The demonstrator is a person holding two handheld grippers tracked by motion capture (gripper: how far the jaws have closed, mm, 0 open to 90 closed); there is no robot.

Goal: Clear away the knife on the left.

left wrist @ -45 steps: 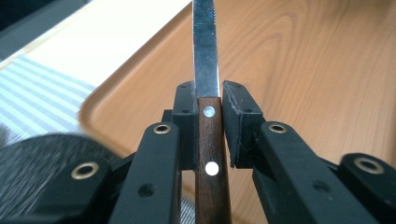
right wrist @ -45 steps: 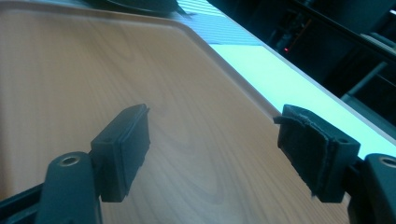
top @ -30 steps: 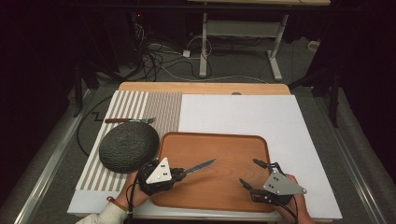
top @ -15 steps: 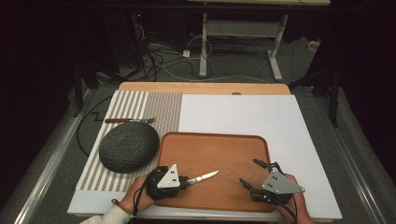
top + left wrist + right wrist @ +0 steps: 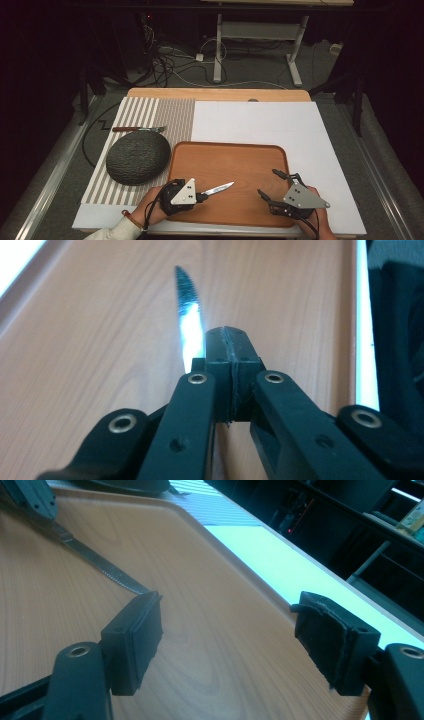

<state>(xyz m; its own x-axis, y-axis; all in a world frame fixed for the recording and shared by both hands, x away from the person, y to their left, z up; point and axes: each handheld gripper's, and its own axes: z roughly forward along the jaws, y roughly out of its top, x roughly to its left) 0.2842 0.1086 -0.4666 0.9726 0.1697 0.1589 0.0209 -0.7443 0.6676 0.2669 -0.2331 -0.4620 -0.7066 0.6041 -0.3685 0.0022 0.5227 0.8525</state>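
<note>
**A:** Your left tool [image 5: 201, 191] is pinching a knife [image 5: 218, 188] by its handle, jaws pressed together on it. From above, the blade is pointing right over the near-left part of the wooden tray [image 5: 235, 160]. The left gripper view is giving you what the high view isn't: the serrated edge of the knife [image 5: 186, 315], rising past the closed jaws, with tray wood behind it.

**B:** And the right tool?

**A:** Your right tool [image 5: 267, 186] is sitting spread wide at the tray's near-right corner, holding nothing. Its own view is showing the two pads [image 5: 134, 630] well apart over bare wood, the blade [image 5: 102, 565] crossing at upper left, and the tray's raised far rim with the white board beyond.

**B:** How much room are you seeing?

**A:** The middle and far half of the tray are lying bare between your two tools. The tray's near edge is running close to the counter [image 5: 220, 94] edge by your hands. On the left, a dark round stone-like lump [image 5: 138, 157] is sitting just beside the tray's left rim.

**B:** Counts?

**A:** Two knives: the one you're gripping, and a second knife [image 5: 137, 129] lying on the striped mat [image 5: 170, 115], beyond the lump. One tray, one lump, one mat, two tools.
</note>
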